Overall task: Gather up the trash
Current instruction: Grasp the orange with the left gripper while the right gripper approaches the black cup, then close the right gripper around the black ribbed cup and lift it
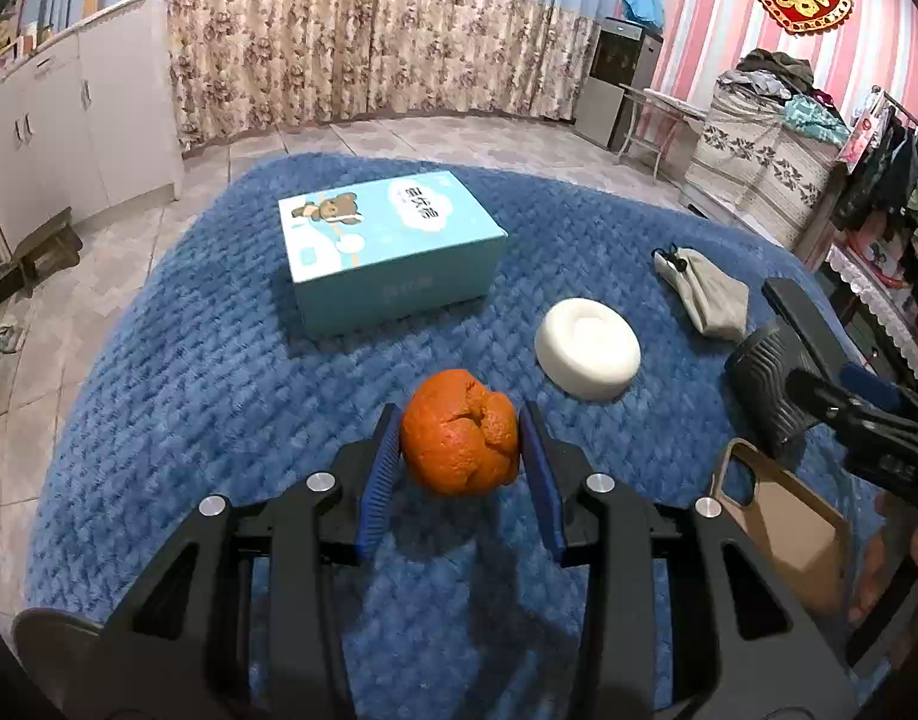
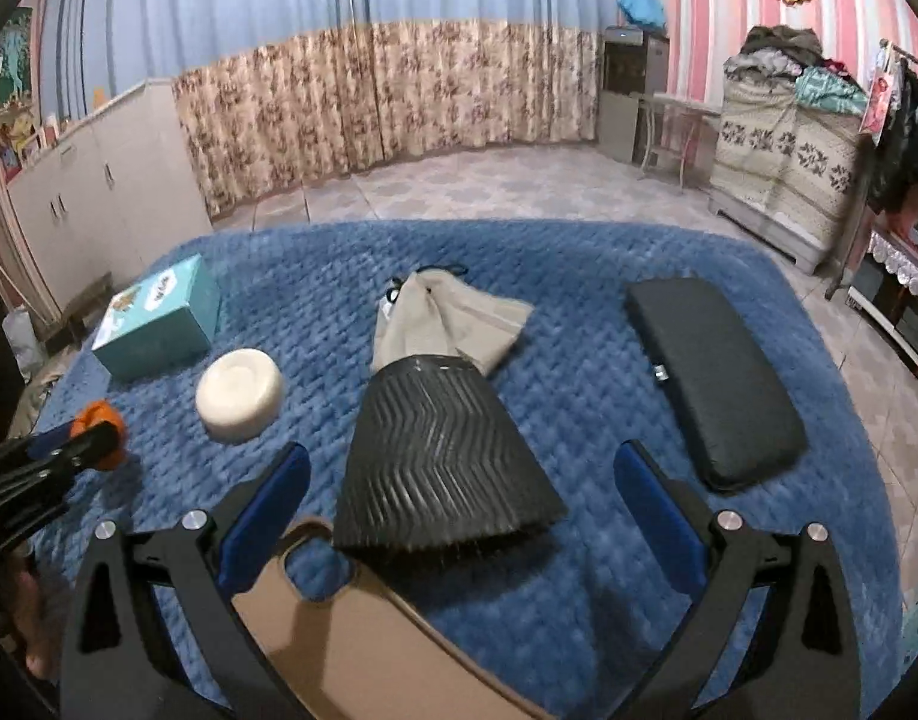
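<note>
Ahead of your left tongs (image 1: 459, 450), the blue blanket (image 1: 189, 390) leaves open room short of the box (image 1: 387, 252). They pinch the orange peel (image 1: 459, 447) at its sides; squeeze lightly or it may slip. Your right tongs (image 2: 462, 480) gape empty over the black bin (image 2: 441, 456), paper bag (image 2: 363, 648) beneath.

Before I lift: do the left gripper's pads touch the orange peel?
Touching. The left wrist view shows both blue pads pressed against the sides of the orange peel, no gap visible.
</note>
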`<state>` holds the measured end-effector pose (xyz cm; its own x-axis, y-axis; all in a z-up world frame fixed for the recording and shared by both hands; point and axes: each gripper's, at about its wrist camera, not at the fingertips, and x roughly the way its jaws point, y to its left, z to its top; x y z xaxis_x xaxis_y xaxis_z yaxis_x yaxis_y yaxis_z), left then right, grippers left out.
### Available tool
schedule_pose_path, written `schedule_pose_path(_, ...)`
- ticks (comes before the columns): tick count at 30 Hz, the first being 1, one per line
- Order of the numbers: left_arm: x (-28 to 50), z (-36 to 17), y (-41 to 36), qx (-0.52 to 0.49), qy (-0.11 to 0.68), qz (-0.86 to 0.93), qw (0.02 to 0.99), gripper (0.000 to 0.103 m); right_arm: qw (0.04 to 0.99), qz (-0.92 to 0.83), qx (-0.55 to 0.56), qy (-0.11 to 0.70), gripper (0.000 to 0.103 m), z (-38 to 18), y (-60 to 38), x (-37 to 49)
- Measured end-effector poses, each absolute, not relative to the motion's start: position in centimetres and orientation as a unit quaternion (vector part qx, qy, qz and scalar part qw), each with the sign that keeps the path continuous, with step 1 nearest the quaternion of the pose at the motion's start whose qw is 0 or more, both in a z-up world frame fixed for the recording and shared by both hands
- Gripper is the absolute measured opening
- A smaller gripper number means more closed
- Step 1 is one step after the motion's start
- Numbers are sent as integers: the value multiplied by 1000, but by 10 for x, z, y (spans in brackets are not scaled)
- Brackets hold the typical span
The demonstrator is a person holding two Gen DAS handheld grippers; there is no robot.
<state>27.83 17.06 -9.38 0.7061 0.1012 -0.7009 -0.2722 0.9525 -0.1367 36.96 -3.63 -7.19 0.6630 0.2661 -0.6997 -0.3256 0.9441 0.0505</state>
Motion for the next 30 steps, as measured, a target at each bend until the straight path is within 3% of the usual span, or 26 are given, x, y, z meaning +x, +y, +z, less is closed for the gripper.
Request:
schedule_pose_path(5,278,-94,172,-114,369,103,917,39,909,166,-62,378,97,-76,-22,369)
schedule_pose_path(8,280,-93,171,-111,372,102,916,39,906,165,-80,382,75,-76,-20,369)
schedule_pose_path(19,280,-72,137,-78,355,86,928,39,933,159,-48,319,74,-30,-76,330)
schedule_pose_path(30,281,-45,45,-51,336,-6,940,39,949,75,-18,305,74,-6,-201,257)
